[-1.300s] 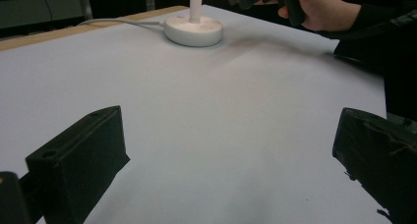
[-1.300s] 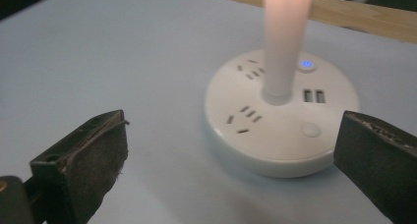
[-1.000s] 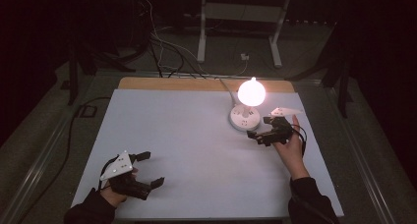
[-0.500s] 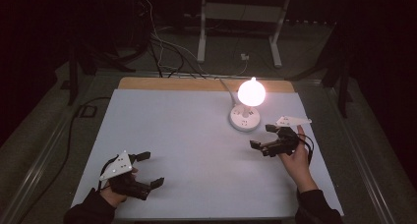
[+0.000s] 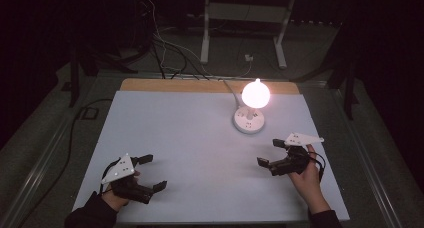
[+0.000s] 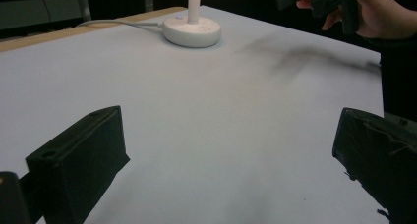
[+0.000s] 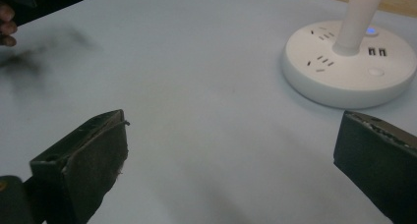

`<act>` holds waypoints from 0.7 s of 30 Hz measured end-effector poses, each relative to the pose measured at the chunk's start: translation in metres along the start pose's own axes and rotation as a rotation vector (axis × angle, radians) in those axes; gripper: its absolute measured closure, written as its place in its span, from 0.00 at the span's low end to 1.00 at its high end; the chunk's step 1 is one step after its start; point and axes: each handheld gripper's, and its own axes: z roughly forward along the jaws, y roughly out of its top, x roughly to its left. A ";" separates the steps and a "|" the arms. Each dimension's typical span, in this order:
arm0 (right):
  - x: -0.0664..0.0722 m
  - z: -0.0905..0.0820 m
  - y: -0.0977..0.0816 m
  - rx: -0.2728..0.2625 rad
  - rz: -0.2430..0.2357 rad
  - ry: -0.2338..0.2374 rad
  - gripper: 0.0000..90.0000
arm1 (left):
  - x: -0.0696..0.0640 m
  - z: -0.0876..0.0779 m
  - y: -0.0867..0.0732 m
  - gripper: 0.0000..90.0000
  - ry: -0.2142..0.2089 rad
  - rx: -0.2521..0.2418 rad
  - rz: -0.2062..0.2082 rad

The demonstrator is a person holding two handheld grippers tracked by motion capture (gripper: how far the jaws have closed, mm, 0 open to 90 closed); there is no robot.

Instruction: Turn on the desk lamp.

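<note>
Table (image 5: 190, 153): a pale sheet covers nearly the whole top, with a strip of bare wood along the far edge; the room around it is dark
Lamp (image 5: 255, 94): lit, its round head glowing on a slim stem, standing right of centre towards the far edge, well apart from both grippers
Lamp base (image 7: 350, 63): a round white disc with socket slots, two small ports, a blue-lit button and a plain round button on top; it sits just beyond the right-hand jaw in the right gripper view
Lamp cord (image 6: 118, 23): runs from the base towards the wooden far edge and off the table
Left gripper (image 5: 150, 174): low over the near left corner, jaws wide apart, nothing between them
Right gripper (image 5: 272, 152): held above the sheet, near and in front of the base, jaws spread wide and empty, pointing left across the table
Likely step: the lamp is the work in hand, and the right gripper is the one placed to reach its base or buttons
Risk, tipping: the lamp looks top-heavy on a thin stem; a sideways knock from a jaw could rock or slide it
Risk, cord: a jaw snagging the cord would drag the base
Risk, glare: the bright head washes out detail nearby, so a button could be missed
</note>
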 end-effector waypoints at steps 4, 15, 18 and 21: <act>0.004 -0.005 -0.010 0.014 -0.002 -0.007 0.00 | 0.000 0.000 0.000 0.00 0.001 0.004 0.003; 0.006 -0.021 -0.038 0.055 0.039 -0.030 0.00 | -0.001 0.000 0.000 0.00 0.001 0.005 0.005; 0.008 -0.024 -0.046 0.050 0.032 -0.047 0.00 | 0.000 0.000 0.000 0.00 0.000 0.003 0.003; 0.008 -0.027 -0.053 0.052 0.036 -0.058 0.00 | -0.001 0.000 0.000 0.00 0.001 0.006 0.006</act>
